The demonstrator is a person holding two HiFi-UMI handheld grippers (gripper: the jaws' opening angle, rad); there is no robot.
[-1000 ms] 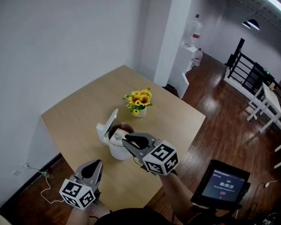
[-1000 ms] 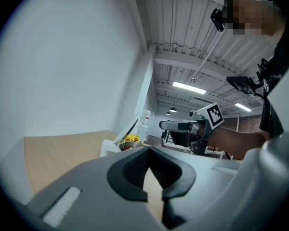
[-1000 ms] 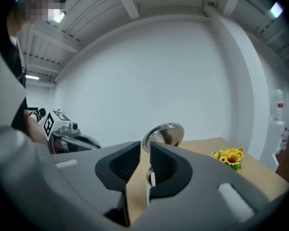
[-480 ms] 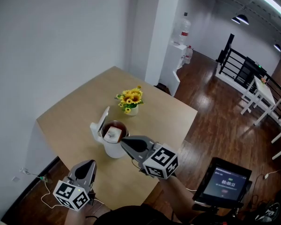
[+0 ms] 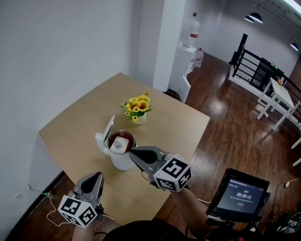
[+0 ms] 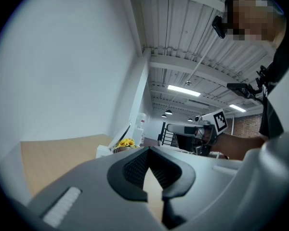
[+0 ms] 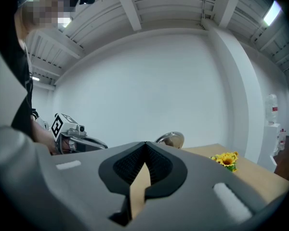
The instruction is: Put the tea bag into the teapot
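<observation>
A white teapot (image 5: 120,157) stands on the wooden table (image 5: 70,124) with its hinged lid (image 5: 104,130) tipped up. A pale tea bag (image 5: 120,144) lies inside on dark liquid. My right gripper (image 5: 133,153) is shut and empty, its tip just right of the pot's rim. My left gripper (image 5: 97,176) is shut too, low at the table's near edge, holding nothing. In the left gripper view the pot's lid (image 6: 123,134) shows beyond the closed jaws, and the right gripper view catches the lid (image 7: 171,139) from the other side.
A small white vase of yellow flowers (image 5: 136,109) stands behind the teapot. A tablet with a timer (image 5: 239,197) sits at the lower right over the dark wood floor. A cable (image 5: 37,190) lies on the floor near the table's left corner.
The right gripper has drawn back from over the pot's mouth to its right side. The tea bag now lies uncovered inside the pot. The left gripper stays low and shut.
</observation>
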